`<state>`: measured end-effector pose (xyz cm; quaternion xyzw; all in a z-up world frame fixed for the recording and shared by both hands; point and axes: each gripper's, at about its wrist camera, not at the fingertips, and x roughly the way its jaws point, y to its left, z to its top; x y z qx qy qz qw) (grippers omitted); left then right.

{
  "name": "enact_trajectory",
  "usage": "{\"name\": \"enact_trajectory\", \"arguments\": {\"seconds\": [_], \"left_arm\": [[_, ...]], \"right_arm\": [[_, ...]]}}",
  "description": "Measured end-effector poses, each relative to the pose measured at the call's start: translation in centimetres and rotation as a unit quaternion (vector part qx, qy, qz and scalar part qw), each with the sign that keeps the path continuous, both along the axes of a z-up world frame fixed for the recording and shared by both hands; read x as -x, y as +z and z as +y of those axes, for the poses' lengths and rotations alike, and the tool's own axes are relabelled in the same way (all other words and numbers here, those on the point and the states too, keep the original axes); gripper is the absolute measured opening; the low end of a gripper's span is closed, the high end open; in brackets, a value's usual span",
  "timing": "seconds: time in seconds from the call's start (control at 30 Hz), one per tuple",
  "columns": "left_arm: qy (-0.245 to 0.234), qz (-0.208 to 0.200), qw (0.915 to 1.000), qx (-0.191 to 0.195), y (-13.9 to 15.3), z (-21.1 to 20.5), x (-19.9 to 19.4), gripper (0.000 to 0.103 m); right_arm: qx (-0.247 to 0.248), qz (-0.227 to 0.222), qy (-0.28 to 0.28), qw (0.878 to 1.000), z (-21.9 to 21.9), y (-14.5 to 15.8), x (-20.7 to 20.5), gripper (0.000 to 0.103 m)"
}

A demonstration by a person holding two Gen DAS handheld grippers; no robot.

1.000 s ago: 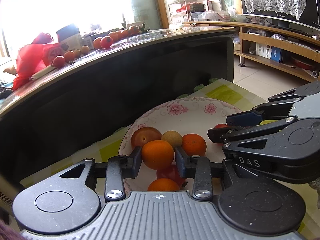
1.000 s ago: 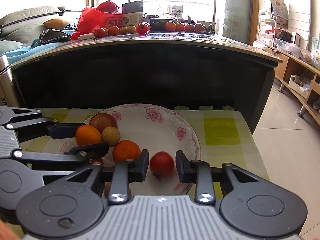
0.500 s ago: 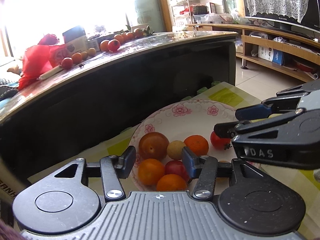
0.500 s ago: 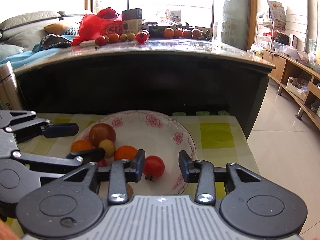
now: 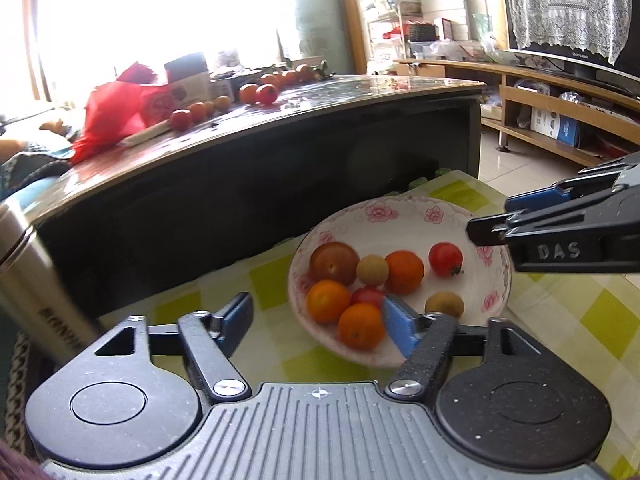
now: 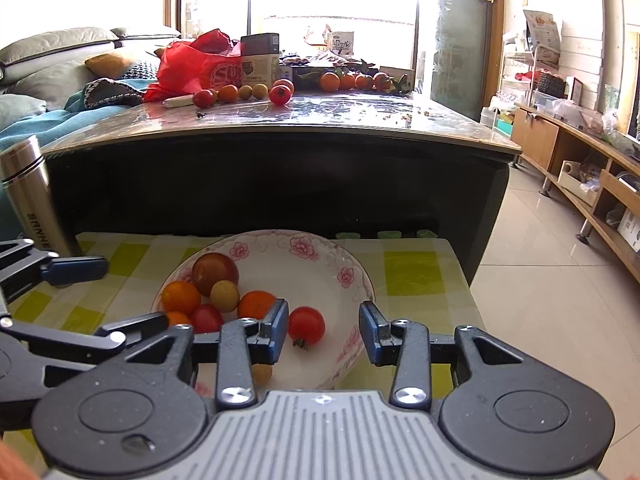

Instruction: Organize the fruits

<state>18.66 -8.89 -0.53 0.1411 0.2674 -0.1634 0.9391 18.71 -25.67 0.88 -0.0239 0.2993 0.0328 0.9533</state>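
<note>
A white bowl with pink flowers holds several fruits: oranges, a dark red-brown fruit, small tan fruits and a red tomato. My left gripper is open wide, low over the bowl's near-left rim and holding nothing. My right gripper is open too; the tomato lies loose in the bowl just beyond its left pad, seen between the fingers.
The bowl stands on a green-checked cloth on a low table. A steel flask stands at the left. Behind rises a dark table with more fruit and a red bag. Wooden shelves run along the right.
The left gripper let go of an orange, the right of the tomato. Both opened wider and drew back from the bowl. The fruits now lie in the bowl.
</note>
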Motion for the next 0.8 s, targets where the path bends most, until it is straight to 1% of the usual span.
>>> {"name": "enact_trajectory", "arguments": {"seconds": [0.1, 0.17, 0.3, 0.5, 0.6, 0.8], "left_arm": [[0.009, 0.002, 1.0, 0.001, 0.1, 0.7, 1.1, 0.081], [0.016, 0.002, 0.9999, 0.002, 0.3, 1.1, 1.8, 0.086], [0.02, -0.004, 0.9998, 0.0, 0.5, 1.5, 3.4, 0.09], [0.036, -0.015, 0.9992, -0.007, 0.6, 2.0, 5.7, 0.103], [0.041, -0.015, 0.999, -0.005, 0.7, 2.4, 6.7, 0.103], [0.056, 0.001, 0.9983, 0.011, 0.8, 3.3, 8.2, 0.103]], "right_arm": [[0.005, 0.003, 0.004, 1.0, 0.4, 0.3, 1.3, 0.045], [0.005, 0.007, 0.005, 1.0, 0.8, 0.4, 2.1, 0.045], [0.003, 0.012, 0.008, 1.0, 1.6, 0.4, 4.1, 0.045], [0.002, 0.021, 0.012, 1.0, 2.6, 0.3, 6.8, 0.045], [0.0, 0.024, 0.012, 1.0, 3.0, 0.5, 8.0, 0.045], [-0.001, 0.024, 0.011, 1.0, 3.5, 0.9, 10.6, 0.045]]}}
